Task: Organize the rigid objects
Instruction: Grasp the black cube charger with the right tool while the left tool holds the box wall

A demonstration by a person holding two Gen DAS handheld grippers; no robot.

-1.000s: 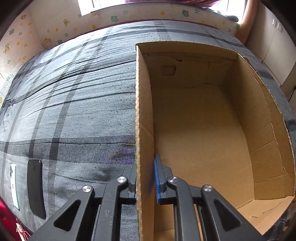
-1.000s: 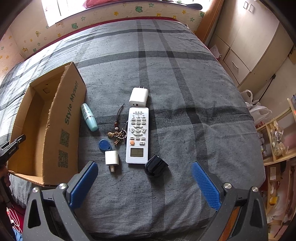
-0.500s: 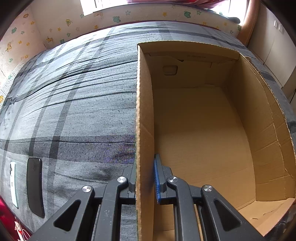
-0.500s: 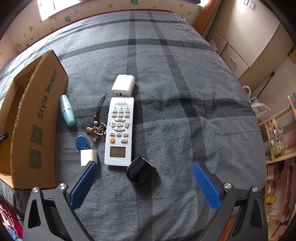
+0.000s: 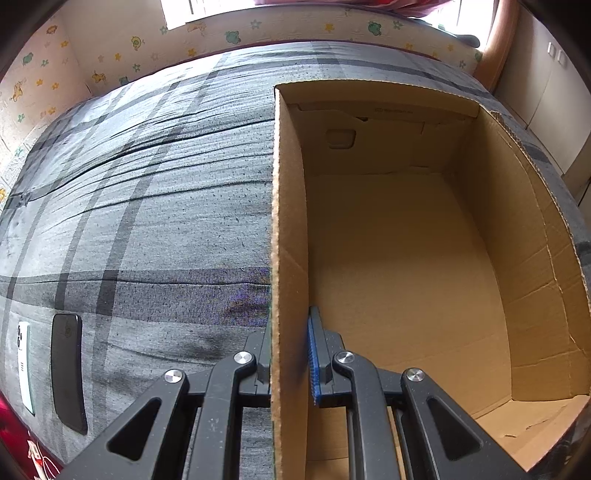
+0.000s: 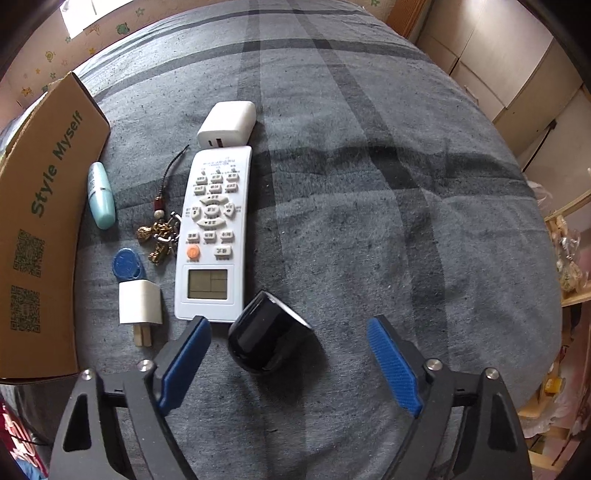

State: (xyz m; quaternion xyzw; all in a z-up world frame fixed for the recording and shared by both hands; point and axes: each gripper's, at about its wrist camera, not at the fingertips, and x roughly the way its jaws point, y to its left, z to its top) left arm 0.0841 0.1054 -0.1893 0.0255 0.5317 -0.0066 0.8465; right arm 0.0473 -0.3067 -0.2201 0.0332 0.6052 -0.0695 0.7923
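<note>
I worked over a bed covered in a grey plaid sheet. Beyond it stood a cream wall with cartoon stickers and a bright window. Pale cupboards lined my right, with an open shelf below them.

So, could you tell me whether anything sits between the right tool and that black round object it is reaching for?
Nothing visible does. The black round object lies on the bedspread between the closing fingers of the right tool, neither pad touching it yet. The white remote lies just beyond the left finger, close but outside the gap.
</note>
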